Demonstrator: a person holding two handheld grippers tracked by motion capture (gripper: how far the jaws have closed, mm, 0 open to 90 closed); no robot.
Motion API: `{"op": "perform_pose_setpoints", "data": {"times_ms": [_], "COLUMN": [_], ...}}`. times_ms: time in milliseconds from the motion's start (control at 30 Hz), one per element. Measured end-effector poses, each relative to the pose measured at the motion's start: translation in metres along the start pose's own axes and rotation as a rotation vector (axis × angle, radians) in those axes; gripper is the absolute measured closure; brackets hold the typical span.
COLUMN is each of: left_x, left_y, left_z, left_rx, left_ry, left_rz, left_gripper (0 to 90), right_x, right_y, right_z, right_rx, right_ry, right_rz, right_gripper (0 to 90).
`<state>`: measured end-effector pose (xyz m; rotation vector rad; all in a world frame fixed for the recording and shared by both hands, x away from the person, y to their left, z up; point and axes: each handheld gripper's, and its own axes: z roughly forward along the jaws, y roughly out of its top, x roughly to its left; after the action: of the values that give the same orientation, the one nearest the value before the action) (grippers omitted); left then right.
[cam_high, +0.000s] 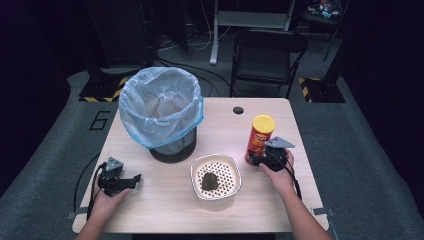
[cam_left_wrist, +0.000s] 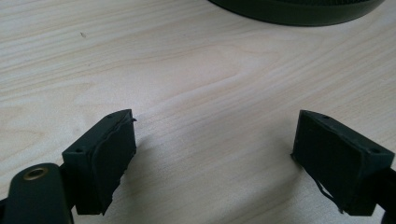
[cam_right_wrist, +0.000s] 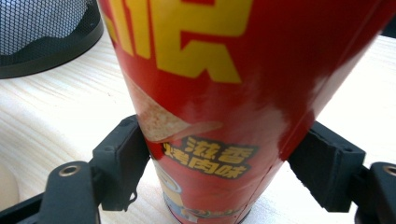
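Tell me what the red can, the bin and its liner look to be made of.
Red can: likely printed cardboard with a glossy coat, going by the sheen; yellow lid looks plastic. Bin: black metal mesh, holes visible. Liner: thin, translucent bluish plastic film, crinkled over the rim.

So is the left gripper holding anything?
No, the left gripper stands open over the bare table, with nothing between its jaws.
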<state>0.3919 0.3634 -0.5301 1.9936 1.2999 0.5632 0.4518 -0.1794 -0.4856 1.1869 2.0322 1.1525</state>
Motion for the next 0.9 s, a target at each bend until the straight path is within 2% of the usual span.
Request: {"op": "perform_pose_setpoints", "data": {"times_ms": [100,267,367,667,900], "left_x": [0.000,0.000,0.000,0.000,0.000], "left_y": [0.000,0.000,0.000,0.000,0.000], "left_z": [0.000,0.000,0.001,0.000,0.001], "left_rx": [0.004,0.002,-0.007,-0.003,-0.010], "left_ry": [-0.002,-0.001,0.004,0.001,0.004], "left_rz": [0.000,0.000,-0.002,-0.001,-0.003], "left_gripper": [13.1,13.1,13.1,13.1,13.1], "right_x": [0.001,0.001,0.002,0.001,0.004], "right_y": [0.001,0.005,0.011,0.032,0.056], "right_z": [-0.001,-0.006,-0.010,-0.025,-0.040], "right_rx": [0.006,-0.031,-0.022,-0.029,-0.026], "right_ry": [0.000,0.014,0.024,0.041,0.063], "right_rz": [0.002,-0.006,-0.015,-0.021,-0.031], "right_gripper": [23.3,23.3,23.3,23.3,23.3]}}
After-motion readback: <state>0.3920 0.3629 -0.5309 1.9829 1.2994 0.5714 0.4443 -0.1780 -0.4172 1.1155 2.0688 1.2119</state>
